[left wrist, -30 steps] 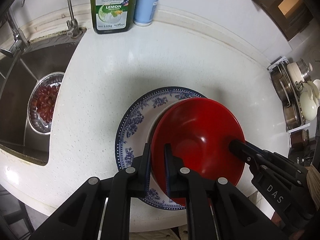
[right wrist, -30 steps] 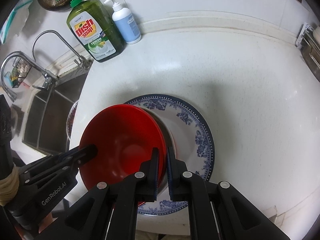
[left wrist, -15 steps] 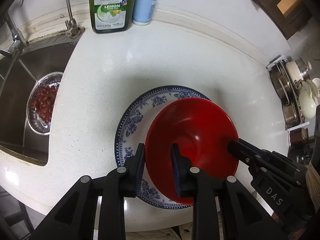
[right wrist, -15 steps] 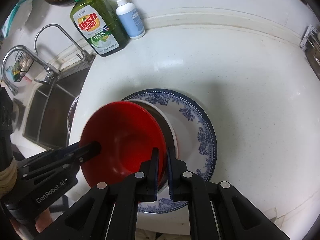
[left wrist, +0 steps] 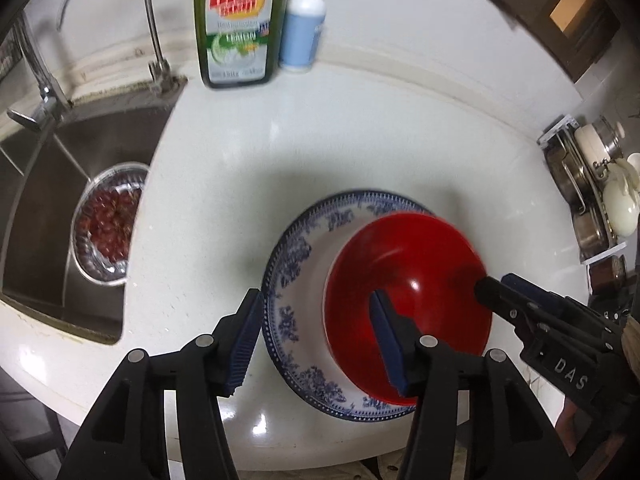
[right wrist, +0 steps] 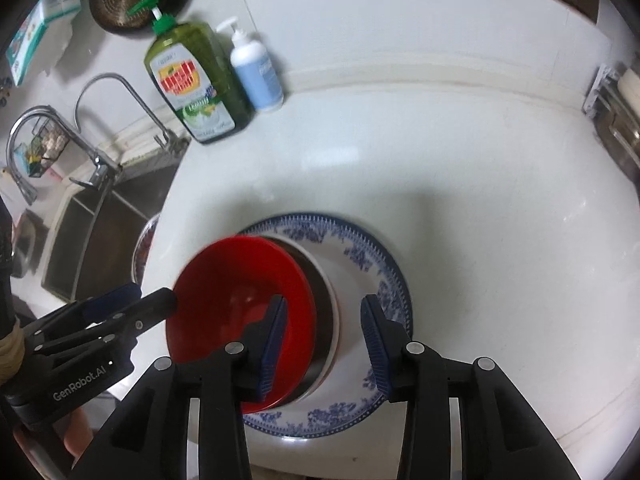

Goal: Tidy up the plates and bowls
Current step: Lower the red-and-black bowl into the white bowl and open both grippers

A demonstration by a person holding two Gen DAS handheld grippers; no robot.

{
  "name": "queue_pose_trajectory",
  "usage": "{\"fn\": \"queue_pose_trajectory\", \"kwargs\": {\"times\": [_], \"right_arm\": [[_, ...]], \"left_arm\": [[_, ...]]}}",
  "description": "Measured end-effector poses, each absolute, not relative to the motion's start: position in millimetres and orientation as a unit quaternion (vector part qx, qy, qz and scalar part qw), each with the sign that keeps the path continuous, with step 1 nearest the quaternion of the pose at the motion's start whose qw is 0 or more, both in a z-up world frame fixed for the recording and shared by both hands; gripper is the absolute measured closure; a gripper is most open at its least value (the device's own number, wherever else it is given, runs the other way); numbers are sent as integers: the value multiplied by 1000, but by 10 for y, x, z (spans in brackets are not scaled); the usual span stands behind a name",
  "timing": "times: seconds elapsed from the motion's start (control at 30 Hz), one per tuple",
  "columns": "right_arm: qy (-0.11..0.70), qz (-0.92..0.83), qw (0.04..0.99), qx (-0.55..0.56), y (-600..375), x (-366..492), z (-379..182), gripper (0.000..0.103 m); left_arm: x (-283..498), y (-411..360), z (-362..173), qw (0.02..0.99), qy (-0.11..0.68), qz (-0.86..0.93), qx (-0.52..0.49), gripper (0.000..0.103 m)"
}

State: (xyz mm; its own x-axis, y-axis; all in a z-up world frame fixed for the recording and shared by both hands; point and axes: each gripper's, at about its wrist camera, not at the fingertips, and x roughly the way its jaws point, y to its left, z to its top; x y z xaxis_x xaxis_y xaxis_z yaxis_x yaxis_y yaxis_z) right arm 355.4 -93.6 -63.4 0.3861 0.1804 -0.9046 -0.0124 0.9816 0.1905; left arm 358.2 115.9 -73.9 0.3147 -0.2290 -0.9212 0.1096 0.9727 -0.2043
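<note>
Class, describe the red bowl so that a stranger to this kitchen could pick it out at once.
Start at the white counter right of the steel sink. Near its front edge lies a blue-patterned plate. The red bowl sits on top of it: plain glossy red, with no pattern, unlike the plate.

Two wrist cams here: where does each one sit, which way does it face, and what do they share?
Left wrist: on the left tool, facing steeply down at the counter; its own open fingers show, the right tool enters from the right.
Right wrist: on the right tool, also steeply down; own open fingers show, the left tool enters from the left.
Shared: red bowl on the blue-patterned plate, soap bottle, sink.
</note>
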Motion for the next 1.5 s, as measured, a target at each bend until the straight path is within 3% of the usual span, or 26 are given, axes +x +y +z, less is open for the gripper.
{"fn": "queue_pose_trajectory", "kwargs": {"times": [0.1,0.37,0.5,0.6,1.5], "right_arm": [[562,50,819,99,-990,3580,-757,63],[596,50,790,132,-1033,3655,-1058,65],[614,60,773,149,-1043,3681,-1172,66],[627,75,756,169,-1039,3697,-1247,75],[636,70,749,172,-1120,3877,-1246,75]], "left_arm": [[3602,1150,-855,801,587,-103,-57,51],[3701,1089,-1221,759,636,-114,-80,69],[3700,1066,-1249,760,633,-119,-87,70],[3700,1042,-1246,757,635,-128,-89,78],[3875,875,-1279,751,645,-116,-83,78]]}}
